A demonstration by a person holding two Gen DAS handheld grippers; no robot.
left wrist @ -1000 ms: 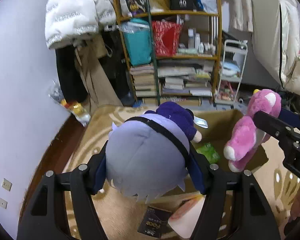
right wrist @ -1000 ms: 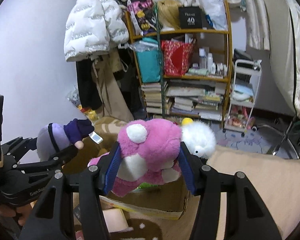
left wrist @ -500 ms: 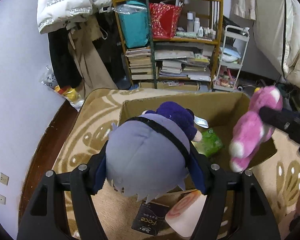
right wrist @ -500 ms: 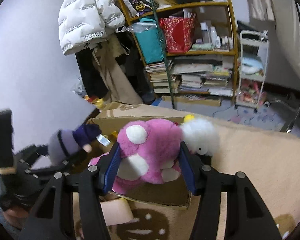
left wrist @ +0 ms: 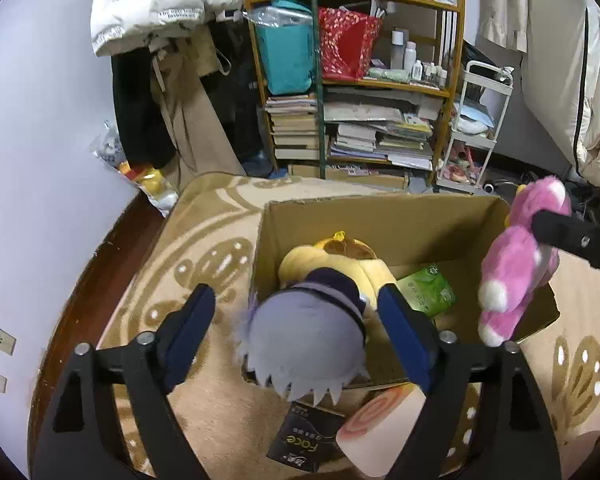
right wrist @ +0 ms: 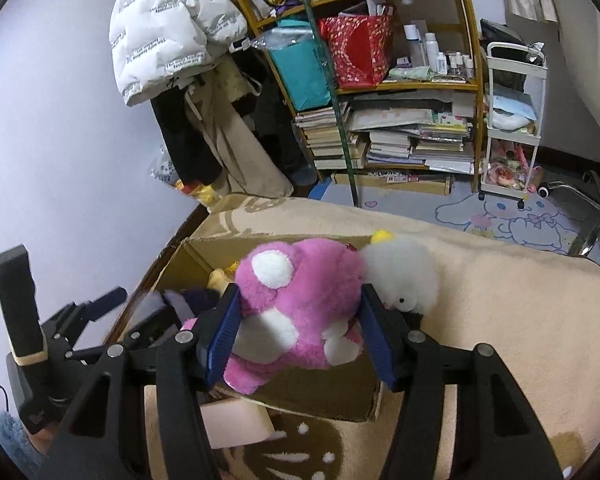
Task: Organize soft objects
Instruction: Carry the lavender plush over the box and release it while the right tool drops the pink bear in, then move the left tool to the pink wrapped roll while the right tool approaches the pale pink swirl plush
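With its jaws just having spread wide, the left gripper (left wrist: 296,316) isn't squeezing the lilac-haired plush doll with the dark purple cap (left wrist: 304,336) anymore; the doll sits free between the blue pads, over the near edge of the open brown cardboard box (left wrist: 380,220). The right gripper (right wrist: 300,328) is clamped on the fluffy pink-and-white plush toy (right wrist: 300,300), right above that box.

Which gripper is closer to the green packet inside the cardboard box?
Left. The left gripper opens just beside the green packet, purple-haired plush doll between its jaws; the right gripper holds the pink plush toy at the box's edge.
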